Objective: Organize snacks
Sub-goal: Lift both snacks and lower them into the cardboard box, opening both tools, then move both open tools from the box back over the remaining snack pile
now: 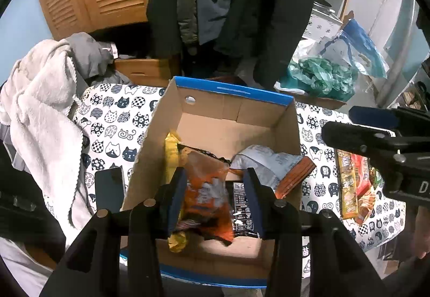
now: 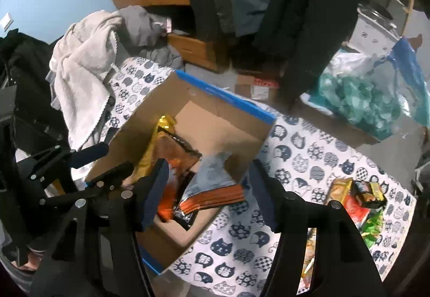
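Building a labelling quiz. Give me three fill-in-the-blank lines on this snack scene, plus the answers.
1. The cardboard box has a ____ rim.
2. The tablecloth is printed with ____ faces.
3. The orange snack bag lies inside the box, between the open fingers of the ____ gripper.
4. The loose snack pile on the cloth lies ____ the box.

Answers: blue; cat; left; outside

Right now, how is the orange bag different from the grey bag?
The orange bag lies flat on other packets down in the box; the grey bag leans on the box's side wall, its striped end poking over the rim. The orange bag sits between the left gripper's open fingers; the grey bag sits just outside them. The orange bag is bright; the grey one is pale. Both are crinkly snack bags in one box.
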The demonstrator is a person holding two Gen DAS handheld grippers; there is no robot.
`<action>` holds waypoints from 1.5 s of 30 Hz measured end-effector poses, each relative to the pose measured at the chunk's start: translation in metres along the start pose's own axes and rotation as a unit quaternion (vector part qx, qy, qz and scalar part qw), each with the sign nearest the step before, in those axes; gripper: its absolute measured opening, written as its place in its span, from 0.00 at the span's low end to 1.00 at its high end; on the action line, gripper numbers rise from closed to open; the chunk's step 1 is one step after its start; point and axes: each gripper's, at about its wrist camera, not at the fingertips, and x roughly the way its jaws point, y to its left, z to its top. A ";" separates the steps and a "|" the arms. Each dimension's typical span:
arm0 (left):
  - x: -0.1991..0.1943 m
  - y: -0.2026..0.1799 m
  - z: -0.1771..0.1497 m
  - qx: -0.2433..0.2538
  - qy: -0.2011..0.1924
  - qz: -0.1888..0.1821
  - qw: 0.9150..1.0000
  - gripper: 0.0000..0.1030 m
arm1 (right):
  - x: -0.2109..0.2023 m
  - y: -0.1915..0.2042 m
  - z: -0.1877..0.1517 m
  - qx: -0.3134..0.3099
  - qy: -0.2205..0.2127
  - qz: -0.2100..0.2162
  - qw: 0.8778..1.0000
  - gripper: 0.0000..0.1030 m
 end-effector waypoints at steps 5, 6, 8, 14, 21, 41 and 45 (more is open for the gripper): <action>0.000 -0.017 0.001 0.014 -0.001 -0.003 1.000 0.63 | -0.012 -0.018 -0.010 0.011 -0.006 -0.017 1.000 0.66; -0.001 -0.021 0.001 0.016 -0.001 -0.006 1.000 0.65 | -0.015 -0.024 -0.013 0.016 -0.007 -0.020 1.000 0.66; -0.002 -0.030 0.002 0.022 0.000 -0.011 1.000 0.66 | -0.019 -0.034 -0.017 0.024 -0.007 -0.025 0.999 0.67; -0.006 -0.061 0.006 0.045 -0.005 -0.026 0.999 0.75 | -0.030 -0.077 -0.036 0.064 -0.007 -0.044 0.997 0.67; -0.006 -0.100 0.008 0.071 0.006 -0.034 0.997 0.78 | -0.049 -0.126 -0.058 0.105 -0.015 -0.072 0.992 0.67; 0.027 -0.212 0.001 0.134 0.054 -0.074 0.987 0.78 | -0.073 -0.256 -0.143 0.221 0.012 -0.119 0.968 0.68; 0.048 -0.232 -0.001 0.144 0.067 -0.069 0.985 0.78 | -0.067 -0.274 -0.156 0.235 0.025 -0.129 0.963 0.68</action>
